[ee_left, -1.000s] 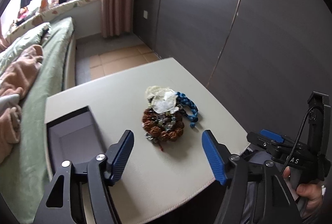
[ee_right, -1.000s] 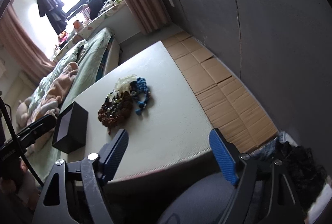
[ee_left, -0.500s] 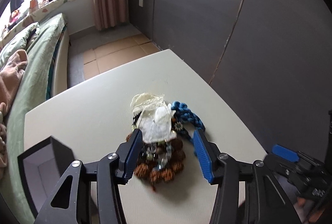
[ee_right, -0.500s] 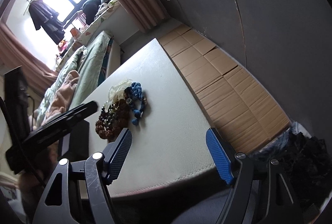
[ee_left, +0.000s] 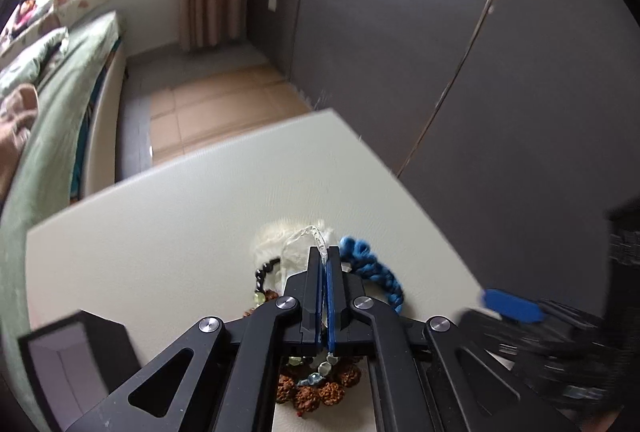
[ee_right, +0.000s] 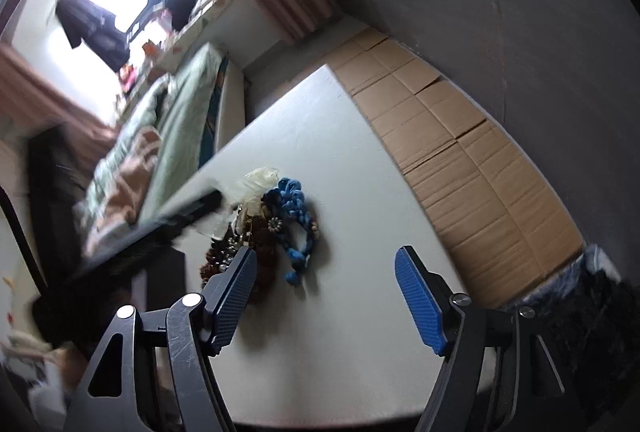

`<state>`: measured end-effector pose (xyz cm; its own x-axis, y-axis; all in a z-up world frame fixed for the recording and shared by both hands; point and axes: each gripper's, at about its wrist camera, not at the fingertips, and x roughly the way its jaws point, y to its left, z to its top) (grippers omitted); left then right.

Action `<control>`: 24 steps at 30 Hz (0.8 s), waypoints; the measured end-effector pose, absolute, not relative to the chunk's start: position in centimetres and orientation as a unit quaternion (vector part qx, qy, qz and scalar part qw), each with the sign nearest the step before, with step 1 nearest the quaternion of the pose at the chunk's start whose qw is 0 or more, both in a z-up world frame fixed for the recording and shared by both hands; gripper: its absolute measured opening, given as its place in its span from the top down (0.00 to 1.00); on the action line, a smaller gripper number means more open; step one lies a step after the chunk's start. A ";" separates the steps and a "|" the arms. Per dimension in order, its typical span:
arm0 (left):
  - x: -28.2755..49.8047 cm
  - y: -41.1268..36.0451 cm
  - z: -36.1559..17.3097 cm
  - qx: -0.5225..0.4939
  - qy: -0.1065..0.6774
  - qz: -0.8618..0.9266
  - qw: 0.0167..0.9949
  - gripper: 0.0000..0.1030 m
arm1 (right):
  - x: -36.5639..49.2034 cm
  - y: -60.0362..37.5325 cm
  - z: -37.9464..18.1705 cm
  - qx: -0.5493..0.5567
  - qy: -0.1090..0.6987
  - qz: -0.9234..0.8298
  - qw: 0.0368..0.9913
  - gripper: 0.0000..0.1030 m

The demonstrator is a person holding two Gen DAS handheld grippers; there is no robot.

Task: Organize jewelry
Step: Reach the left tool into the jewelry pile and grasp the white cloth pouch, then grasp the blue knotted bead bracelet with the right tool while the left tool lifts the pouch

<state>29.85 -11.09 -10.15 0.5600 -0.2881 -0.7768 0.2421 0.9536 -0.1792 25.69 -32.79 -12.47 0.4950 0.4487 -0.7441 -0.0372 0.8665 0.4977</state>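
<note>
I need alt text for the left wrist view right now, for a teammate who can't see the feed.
The left gripper has its blue jaws shut on a clear plastic pouch atop a jewelry pile on a pale table. A blue braided cord lies right of the jaws, brown seed beads below them, and an open black box stands at lower left.

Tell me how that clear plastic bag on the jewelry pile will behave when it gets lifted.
The clear plastic bag looks thin and crinkled, so it will probably sag rather than hold its shape. The left hand-held gripper is pinched shut on its edge; smooth film like that might slip. It lies on the beaded bracelets, so a strand may snag and drag along.
</note>
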 end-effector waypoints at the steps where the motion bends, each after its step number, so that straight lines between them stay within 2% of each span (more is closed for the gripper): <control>1: 29.7 -10.9 -9.8 -0.028 0.441 -0.151 0.884 0.99 | 26.3 -32.2 -12.6 0.206 0.487 0.149 0.835 0.37; 3: 29.5 -10.2 -8.9 -0.037 0.433 -0.149 0.888 0.99 | 27.5 -31.3 -12.7 0.188 0.495 0.147 0.835 0.40; 16: 28.3 -6.3 -5.1 -0.060 0.389 -0.143 0.908 0.99 | 32.1 -26.7 -12.1 0.058 0.515 0.126 0.846 0.42; 18: 28.2 -5.6 -4.7 -0.065 0.384 -0.136 0.911 0.99 | 32.6 -25.7 -12.7 0.042 0.532 0.130 0.836 0.53; 20: 28.0 -5.1 -4.5 -0.065 0.381 -0.131 0.913 0.99 | 33.0 -25.0 -13.7 0.026 0.557 0.126 0.820 0.75; 21: 27.9 -4.9 -4.4 -0.066 0.380 -0.129 0.913 0.99 | 33.1 -24.8 -14.2 0.019 0.569 0.123 0.813 0.82; 24: 27.5 -4.1 -4.2 -0.068 0.378 -0.125 0.915 0.99 | 32.8 -24.4 -14.1 0.010 0.572 0.118 0.811 0.90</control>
